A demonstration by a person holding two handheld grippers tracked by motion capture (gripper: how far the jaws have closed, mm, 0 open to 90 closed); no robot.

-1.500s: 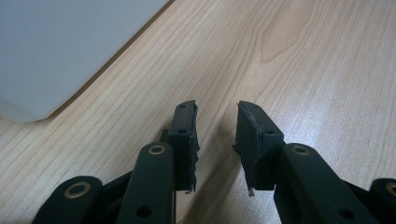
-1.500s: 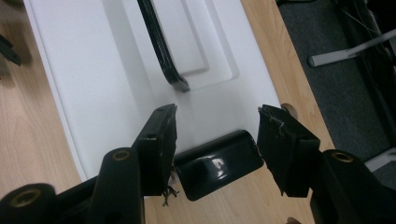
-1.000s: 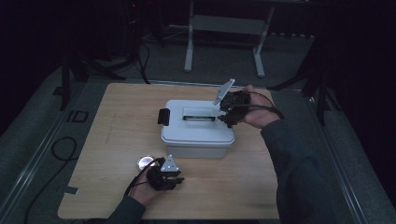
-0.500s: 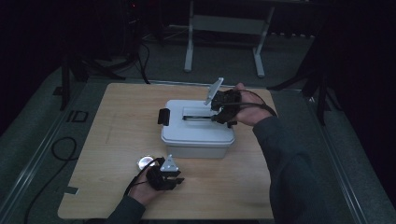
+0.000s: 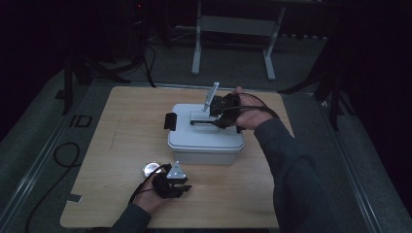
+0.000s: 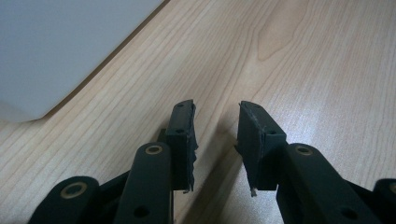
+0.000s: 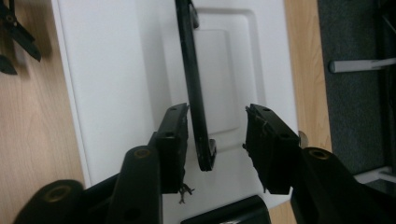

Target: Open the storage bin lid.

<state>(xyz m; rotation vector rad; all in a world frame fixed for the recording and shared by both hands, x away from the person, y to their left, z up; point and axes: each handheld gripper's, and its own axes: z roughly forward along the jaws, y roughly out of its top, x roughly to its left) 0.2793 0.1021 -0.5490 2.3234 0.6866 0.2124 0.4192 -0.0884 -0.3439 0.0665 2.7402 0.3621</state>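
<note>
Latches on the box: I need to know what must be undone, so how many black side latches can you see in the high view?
1: a black latch on the white box's left end. The right end sits behind the right gripper and hand, so another may be hidden.

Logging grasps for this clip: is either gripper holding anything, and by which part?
Nothing is held. The right gripper, jaws just closing, straddles the box's black handle near its end, without pinching it. The left gripper is open over the table.

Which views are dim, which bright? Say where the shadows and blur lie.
High view: dim, dark surroundings, only the table lit. Left gripper view: bright; jaws cast a shadow on the wood; box corner soft. Right gripper view: bright box lid; black handle sharp between the jaws.
</note>
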